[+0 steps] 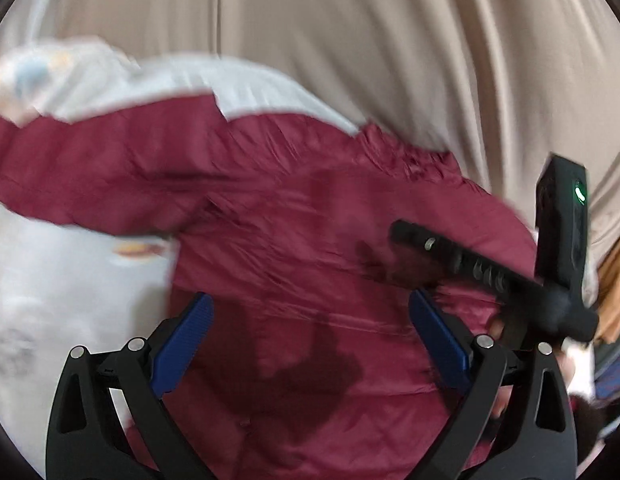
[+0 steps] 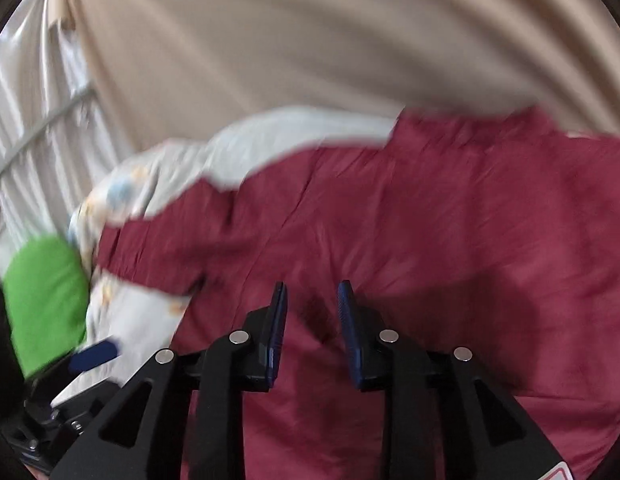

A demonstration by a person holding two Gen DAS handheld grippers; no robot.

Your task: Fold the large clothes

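A large maroon garment (image 1: 294,216) lies spread over a white patterned bedsheet (image 1: 62,300), with one sleeve stretched to the left. My left gripper (image 1: 310,312) is wide open just above its body, empty. My right gripper (image 2: 311,300) hovers over the same garment (image 2: 449,240) with its blue pads a small gap apart and nothing between them. The right gripper also shows in the left wrist view (image 1: 489,272), at the right over the garment. Both views are motion-blurred.
A beige curtain (image 1: 389,40) hangs behind the bed. A green cushion (image 2: 46,300) lies at the left of the bedsheet (image 2: 142,320). White drapes and a rail (image 2: 38,128) stand at the far left. The left gripper's finger (image 2: 94,354) shows at the lower left.
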